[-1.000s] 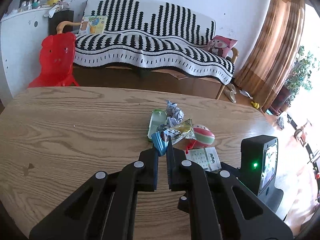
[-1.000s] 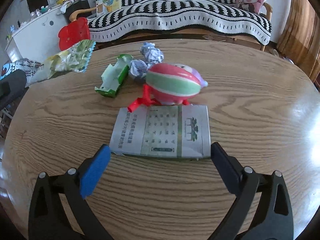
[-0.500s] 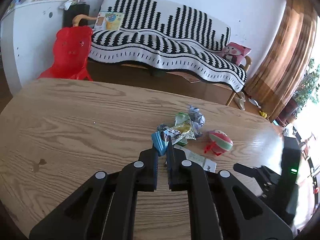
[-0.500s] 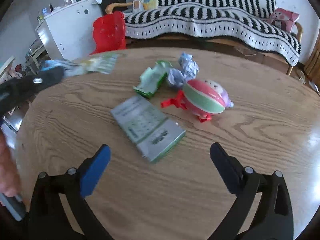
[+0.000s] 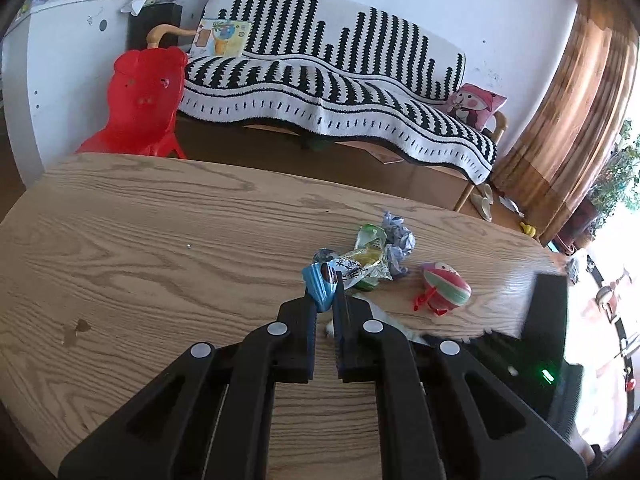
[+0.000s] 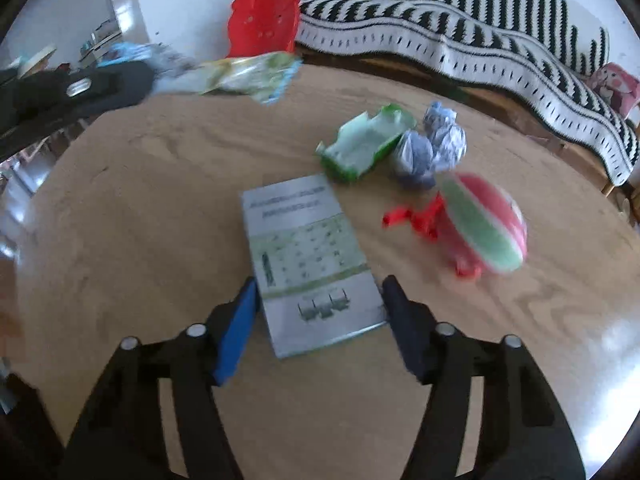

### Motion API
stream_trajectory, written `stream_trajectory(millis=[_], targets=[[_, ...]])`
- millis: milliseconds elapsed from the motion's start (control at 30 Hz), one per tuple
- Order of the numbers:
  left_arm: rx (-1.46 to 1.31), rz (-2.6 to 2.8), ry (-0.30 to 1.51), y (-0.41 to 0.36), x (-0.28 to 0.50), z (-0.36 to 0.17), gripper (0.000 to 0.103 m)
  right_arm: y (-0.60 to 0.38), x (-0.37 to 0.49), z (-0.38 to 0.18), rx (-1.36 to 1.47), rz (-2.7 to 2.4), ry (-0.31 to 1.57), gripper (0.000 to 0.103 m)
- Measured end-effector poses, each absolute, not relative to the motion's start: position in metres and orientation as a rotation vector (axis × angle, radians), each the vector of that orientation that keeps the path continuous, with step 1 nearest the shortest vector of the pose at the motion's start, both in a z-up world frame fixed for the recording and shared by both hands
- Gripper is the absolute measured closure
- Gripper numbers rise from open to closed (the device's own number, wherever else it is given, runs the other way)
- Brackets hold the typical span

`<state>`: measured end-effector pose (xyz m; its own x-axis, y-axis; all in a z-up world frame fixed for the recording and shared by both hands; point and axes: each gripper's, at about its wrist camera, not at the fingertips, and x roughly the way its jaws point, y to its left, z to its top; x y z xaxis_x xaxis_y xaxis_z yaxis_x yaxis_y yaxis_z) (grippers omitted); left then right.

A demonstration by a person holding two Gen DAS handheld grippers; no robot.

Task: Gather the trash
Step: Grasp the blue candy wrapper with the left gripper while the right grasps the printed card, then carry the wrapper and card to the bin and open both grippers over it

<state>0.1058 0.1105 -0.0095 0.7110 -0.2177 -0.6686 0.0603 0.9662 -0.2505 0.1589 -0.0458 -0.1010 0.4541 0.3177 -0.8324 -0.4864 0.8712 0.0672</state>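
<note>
My left gripper (image 5: 326, 298) is shut on a crinkled blue and yellow-green snack wrapper (image 5: 352, 268), held above the wooden table (image 5: 160, 248). In the right wrist view it hangs blurred at the upper left, the snack wrapper (image 6: 248, 74) sticking out of it. My right gripper (image 6: 318, 300) points down at a flat grey-green box (image 6: 308, 248) lying on the table. Its jaws are closing with the near end of the box between them; the pads sit close beside its long edges, with a thin gap on the right.
Behind the box lie a torn green carton (image 6: 364, 144), two crumpled paper balls (image 6: 436, 144) and a red-green striped ball-like toy with red ribbon (image 6: 484, 228). Beyond the table stand a red plastic chair (image 5: 144, 100) and a striped sofa (image 5: 340, 92).
The right jaws have narrowed from wide open to just outside the box, and the right hand has rolled so the box now lies lengthwise between them. The left gripper keeps hold of the wrapper.
</note>
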Motion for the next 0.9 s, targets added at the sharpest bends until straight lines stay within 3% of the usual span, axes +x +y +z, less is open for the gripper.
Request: stream_trajectory(millis=[367, 900], targets=[[-0.214, -0.293, 0.762, 0.042, 0.078, 0.008, 0.097, -0.169, 0.049, -0.043, -0.032, 0.216, 0.918, 0.042], [0.034, -0.79, 0.774, -0.257, -0.043, 0.008, 0.097, -0.476, -0.153, -0.037, 0.298, -0.397, 0.878, 0.042]])
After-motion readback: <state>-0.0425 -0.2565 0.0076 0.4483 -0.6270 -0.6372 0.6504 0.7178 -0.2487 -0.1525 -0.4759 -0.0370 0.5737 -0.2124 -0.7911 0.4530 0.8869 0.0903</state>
